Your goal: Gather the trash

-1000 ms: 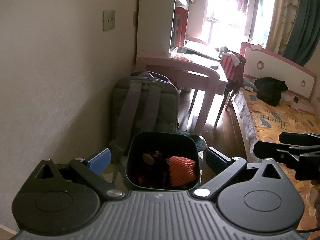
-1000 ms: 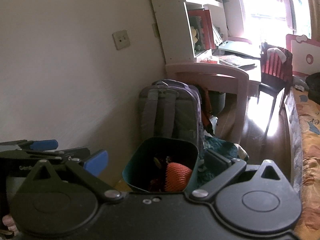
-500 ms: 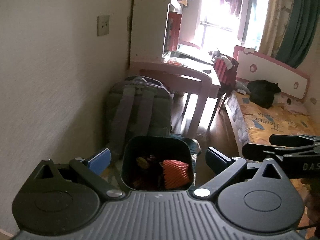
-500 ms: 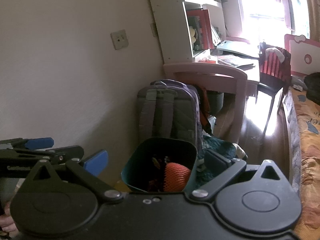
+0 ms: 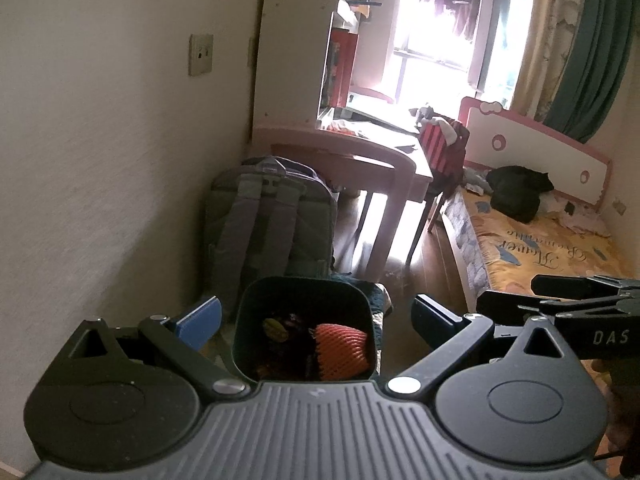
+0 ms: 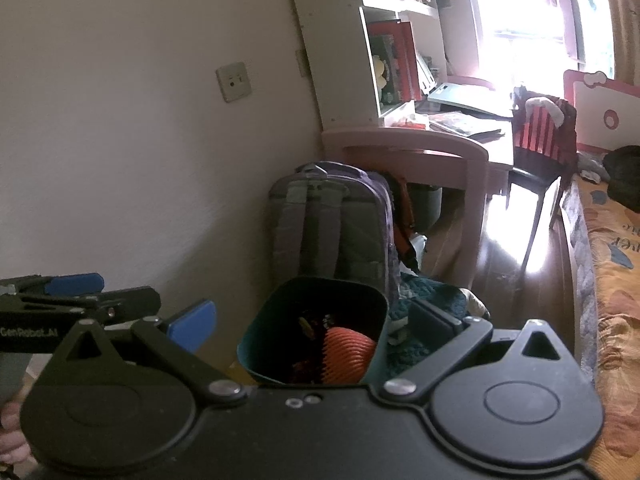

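Dark green trash bin (image 5: 306, 322) (orange foam net (image 5: 340, 350) inside) framed between spread fingers of left gripper (image 5: 316, 316). Same for right gripper (image 6: 316, 320), jaws wide, nothing held.

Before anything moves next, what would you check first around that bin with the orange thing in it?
1. Left hand-held gripper open: ok, jaws spread wide.
2. Right hand-held gripper open: ok, nothing held.
3. Bin upright and open: ok.
4. Trash in bin: ok, orange net and dark scraps lie inside.
5. More trash left to collect: cannot tell; no loose trash is clear in these views.
6. Space beside bin: not ok, backpack stands close behind it.
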`<state>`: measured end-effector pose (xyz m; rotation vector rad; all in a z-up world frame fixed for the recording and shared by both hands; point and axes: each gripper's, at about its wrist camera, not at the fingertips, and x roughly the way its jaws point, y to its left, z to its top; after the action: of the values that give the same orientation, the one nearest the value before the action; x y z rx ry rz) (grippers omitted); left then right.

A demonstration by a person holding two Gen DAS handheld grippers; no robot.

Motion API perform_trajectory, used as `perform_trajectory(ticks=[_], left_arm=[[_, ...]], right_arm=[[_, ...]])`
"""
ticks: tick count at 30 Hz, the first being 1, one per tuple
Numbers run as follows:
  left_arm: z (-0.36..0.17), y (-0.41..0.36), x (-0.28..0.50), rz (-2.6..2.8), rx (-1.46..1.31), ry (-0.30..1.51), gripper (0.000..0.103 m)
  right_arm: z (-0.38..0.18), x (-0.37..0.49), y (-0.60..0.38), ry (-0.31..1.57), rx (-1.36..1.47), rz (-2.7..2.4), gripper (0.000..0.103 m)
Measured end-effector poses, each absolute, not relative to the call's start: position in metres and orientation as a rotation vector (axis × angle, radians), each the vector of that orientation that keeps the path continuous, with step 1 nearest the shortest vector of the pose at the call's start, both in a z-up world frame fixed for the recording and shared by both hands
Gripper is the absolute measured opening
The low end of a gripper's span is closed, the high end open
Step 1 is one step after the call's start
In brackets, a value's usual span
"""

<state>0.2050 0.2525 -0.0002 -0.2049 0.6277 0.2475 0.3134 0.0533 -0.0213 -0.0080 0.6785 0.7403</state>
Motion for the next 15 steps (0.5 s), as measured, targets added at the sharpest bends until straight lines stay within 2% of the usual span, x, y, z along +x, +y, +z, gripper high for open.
perform_trajectory(ticks=[15], left_arm=[[-0.0021, 0.2545, 0.2093, 0.241, -0.223, 0.636, 0.102]], right_arm=[[-0.0234, 0.3152, 0.0540, 0.688, -0.019, 0.758, 0.103]])
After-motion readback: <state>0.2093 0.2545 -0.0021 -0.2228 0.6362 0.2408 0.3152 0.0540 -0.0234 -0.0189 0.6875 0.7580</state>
